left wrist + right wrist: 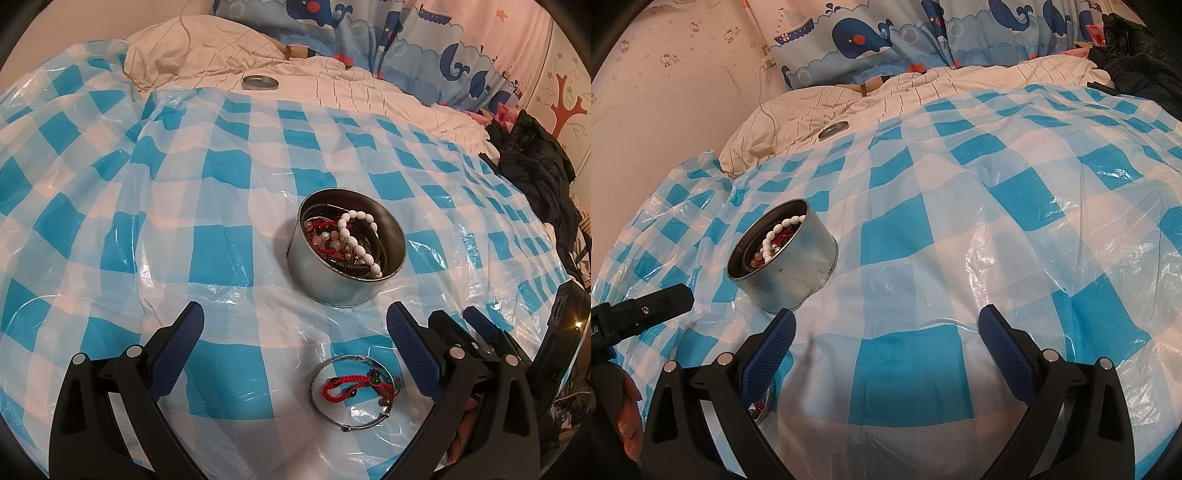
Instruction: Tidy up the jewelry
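Both claws are hanging wide open, gripping nothing: the left gripper (295,328) is hovering over a silver bangle (351,391) with a red cord bracelet (354,386) lying inside its ring on the checked plastic sheet (221,184). Just beyond is sitting the round tin (332,273), holding beaded bracelets. The right gripper (886,328) is hovering beside it.

I see a bed covered by a blue-and-white checked plastic sheet (960,206), glossy with warm glare. White pinstriped duvet (207,48) bunched behind it. Whale-print curtain (886,33) along the back. Pink wall (665,92) with cartoon-cat wallpaper, cable hanging from an outlet (769,59). Dark clothes (532,162) heaped at one edge.
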